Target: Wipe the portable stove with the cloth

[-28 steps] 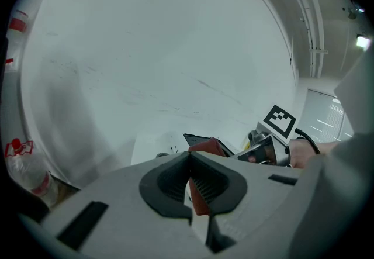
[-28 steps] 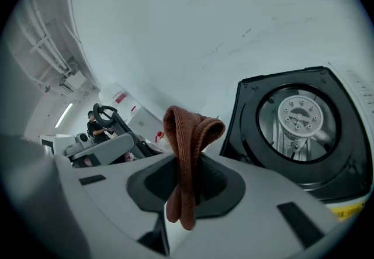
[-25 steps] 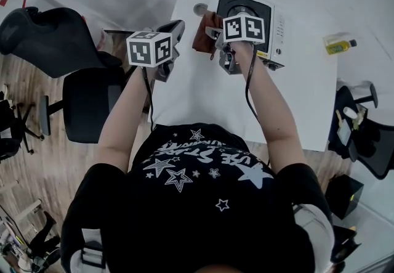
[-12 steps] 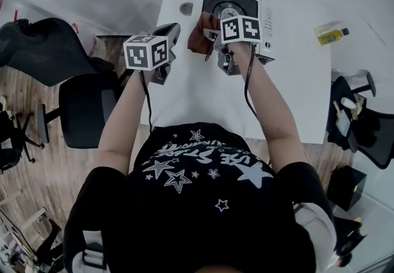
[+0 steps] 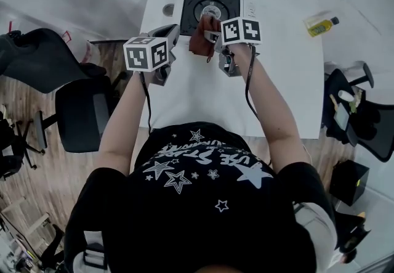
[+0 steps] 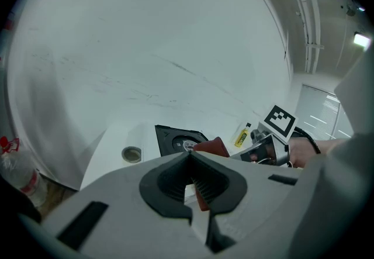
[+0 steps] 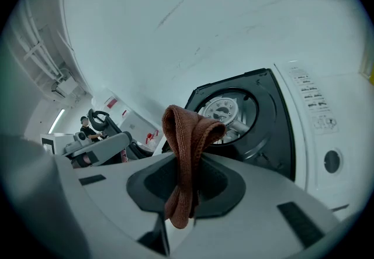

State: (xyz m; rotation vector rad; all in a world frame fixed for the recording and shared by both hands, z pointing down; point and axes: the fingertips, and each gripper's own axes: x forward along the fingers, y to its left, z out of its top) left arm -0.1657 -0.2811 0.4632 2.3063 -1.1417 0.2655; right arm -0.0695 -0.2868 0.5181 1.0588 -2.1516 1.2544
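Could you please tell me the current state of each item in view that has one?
Left gripper: shut, empty.
Right gripper: shut on the cloth.
Cloth: folded over, pinched between the right gripper's jaws, at the stove's near edge.
Portable stove: flat on the table, burner uncovered, nothing standing on it.
Bottle: lying on its side on the table.

Stove (image 5: 229, 2) at my table's (image 5: 203, 96) far edge — cloth (image 5: 200, 44) before it.
My right gripper (image 5: 211, 36) holds the cloth over the stove's near edge; left gripper (image 5: 173, 31) just left, bottle (image 5: 320, 24) far right.
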